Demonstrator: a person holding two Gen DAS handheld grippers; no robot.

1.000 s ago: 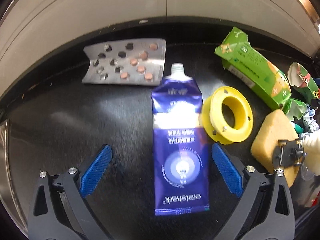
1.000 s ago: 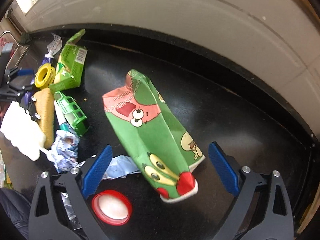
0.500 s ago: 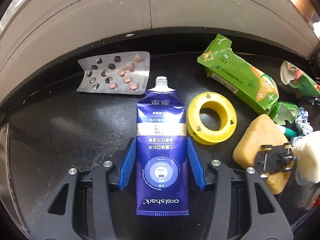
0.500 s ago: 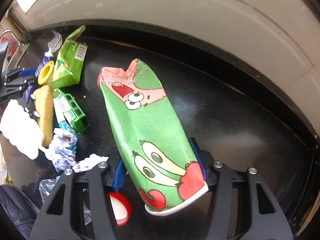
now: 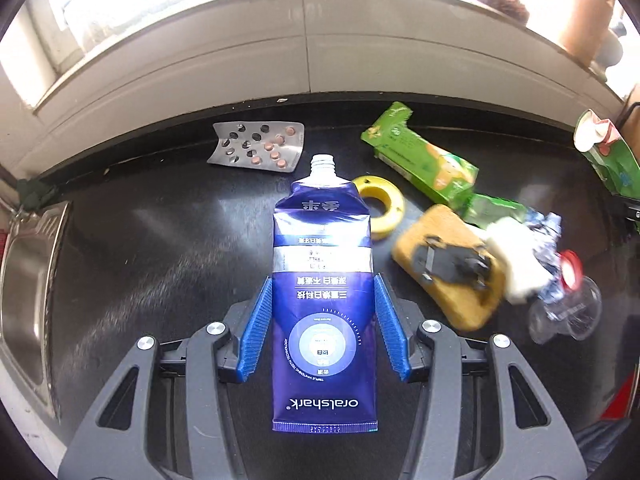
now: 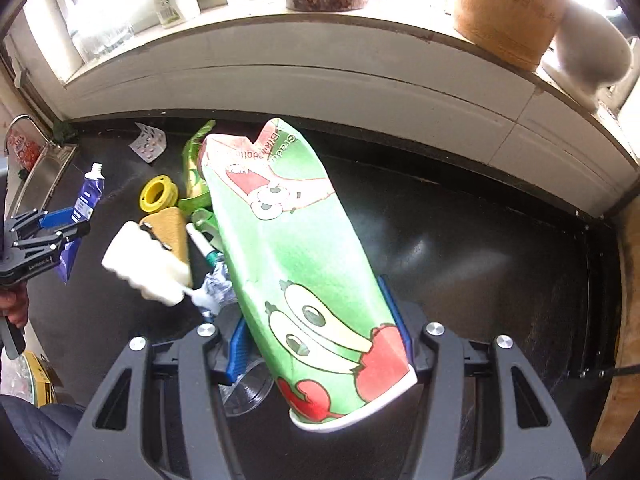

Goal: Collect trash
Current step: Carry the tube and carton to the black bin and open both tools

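Between the blue pads of the left gripper (image 5: 323, 326), a flattened blue toothpaste tube (image 5: 323, 292) is being clamped across its lower half, its uncapped nozzle pointing away from the tool toward the tiled wall. Ahead of the nozzle a silver pill blister pack (image 5: 258, 148) is lying on the black countertop (image 5: 140, 248); just to the tube's right a yellow plastic ring (image 5: 380, 204) is resting, with a torn green carton (image 5: 424, 156) beyond it and a yellow sponge (image 5: 448, 268) under a small black toy car (image 5: 452, 260) nearer the tool. A steel sink (image 5: 28, 280) is sitting far off to the left.

Between the jaws of the right gripper (image 6: 320, 344), a crushed green paper cup (image 6: 304, 264) printed with a cartoon face is being pinched near its white rim, its flattened base angled up and away. To the left of that tool, the left gripper is being seen from the side with the tube held clear of the counter.

Compared with a second earlier, when both sets of jaws were spread wide around items lying flat, both have been closed onto their loads, and the counter is being viewed from higher up, with the window ledge (image 6: 320, 20) now in sight.
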